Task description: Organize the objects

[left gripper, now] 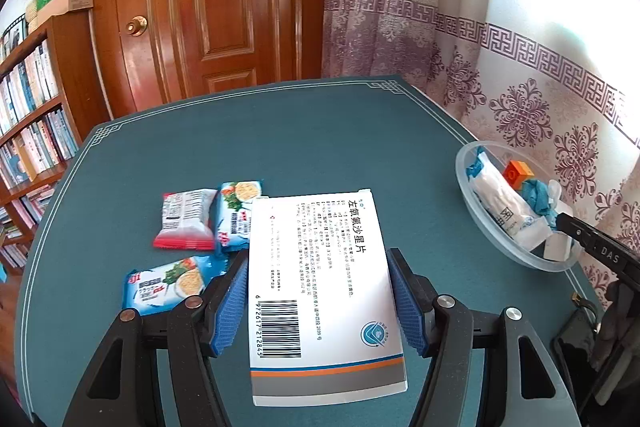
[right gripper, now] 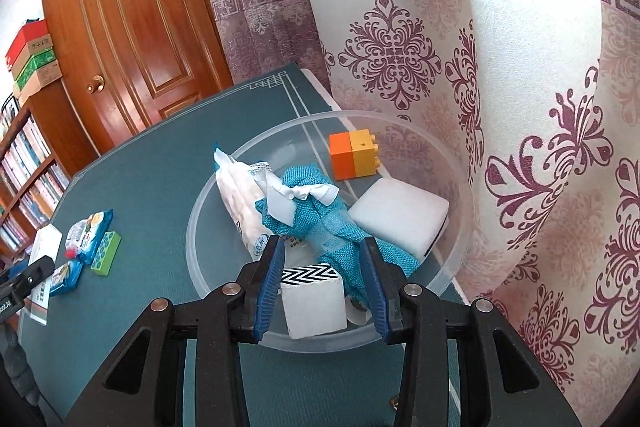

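The left hand-held gripper (left gripper: 320, 301) is clamped on a flat white cardboard medicine box (left gripper: 320, 287) with a barcode, carried above the teal bench (left gripper: 280, 147), well left of the clear round plastic bowl (left gripper: 472, 219). The right hand-held gripper (right gripper: 322, 263) hangs over the bowl's near rim, its blue pads spread around a white cube with a black zigzag top (right gripper: 314, 301); whether they press on it I cannot tell. The step in hand looks like collecting loose items into the bowl. Next, the box needs carrying to the bowl, where the blue knitted cloth (right gripper: 320, 223) and white foam block (right gripper: 398, 217) leave little room. Foil snack packets (left gripper: 188, 223) wait left of the bowl.
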`<state>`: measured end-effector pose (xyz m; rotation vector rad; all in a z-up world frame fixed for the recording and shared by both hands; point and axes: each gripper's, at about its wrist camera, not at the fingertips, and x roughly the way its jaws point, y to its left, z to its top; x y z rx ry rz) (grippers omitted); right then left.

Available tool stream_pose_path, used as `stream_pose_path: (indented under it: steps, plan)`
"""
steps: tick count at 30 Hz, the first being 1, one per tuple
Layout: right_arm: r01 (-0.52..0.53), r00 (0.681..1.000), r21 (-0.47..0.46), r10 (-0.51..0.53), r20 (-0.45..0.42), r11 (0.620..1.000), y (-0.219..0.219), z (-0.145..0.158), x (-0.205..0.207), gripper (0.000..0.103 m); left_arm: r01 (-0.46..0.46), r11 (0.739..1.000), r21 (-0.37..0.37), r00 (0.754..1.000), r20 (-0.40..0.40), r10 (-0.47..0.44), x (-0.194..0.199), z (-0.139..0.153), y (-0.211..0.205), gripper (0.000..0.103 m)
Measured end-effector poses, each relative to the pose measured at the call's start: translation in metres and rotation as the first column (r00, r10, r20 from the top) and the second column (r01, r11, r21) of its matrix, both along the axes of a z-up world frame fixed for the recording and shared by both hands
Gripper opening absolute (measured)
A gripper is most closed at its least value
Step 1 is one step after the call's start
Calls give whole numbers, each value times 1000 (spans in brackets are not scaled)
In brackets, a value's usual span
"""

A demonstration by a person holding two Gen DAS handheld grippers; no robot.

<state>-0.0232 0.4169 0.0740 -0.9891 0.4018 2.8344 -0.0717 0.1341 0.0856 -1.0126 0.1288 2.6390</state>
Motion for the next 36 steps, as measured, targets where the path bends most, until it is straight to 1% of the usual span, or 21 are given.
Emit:
stream_pose_path:
  steps: [5, 8, 9, 15, 22, 28, 34, 35, 36]
  plan:
    - [-38, 999, 41, 38, -2, 998, -3, 1, -1, 41, 71, 997, 25, 997, 11, -71, -3, 7, 30, 68]
    - [-23, 999, 84, 21, 27, 996, -1, -5, -9, 41, 116, 992, 39, 993, 8, -116, -3, 14, 49, 68]
    - [-20, 999, 82, 18, 33, 996, 1, -6, -10, 41, 131, 991, 43, 991, 5, -131, -3, 17, 55, 68]
    - [-39, 999, 34, 39, 2, 999, 11, -4, -3, 41, 211, 975, 70, 977, 0, -211, -8, 26, 95, 68]
    - [-61, 998, -2, 61, -26, 998, 13, 0, 7, 41, 266, 958, 105, 962, 28, -270, -26, 24, 142, 68]
    - [-70, 997, -44, 68, -44, 997, 15, 0, 9, 41, 297, 949, 103, 953, 23, -301, -43, 21, 181, 68]
    - [-66, 997, -68, 62, -49, 996, 21, -2, 10, 41, 304, 946, 114, 951, 15, -308, -59, 17, 208, 69]
    - [-64, 997, -71, 61, -49, 995, 21, -3, 9, 41, 302, 946, 117, 952, 14, -306, -61, 16, 210, 69]
    - [-63, 997, -73, 60, -50, 995, 22, -3, 10, 41, 299, 947, 118, 953, 16, -303, -63, 15, 212, 74]
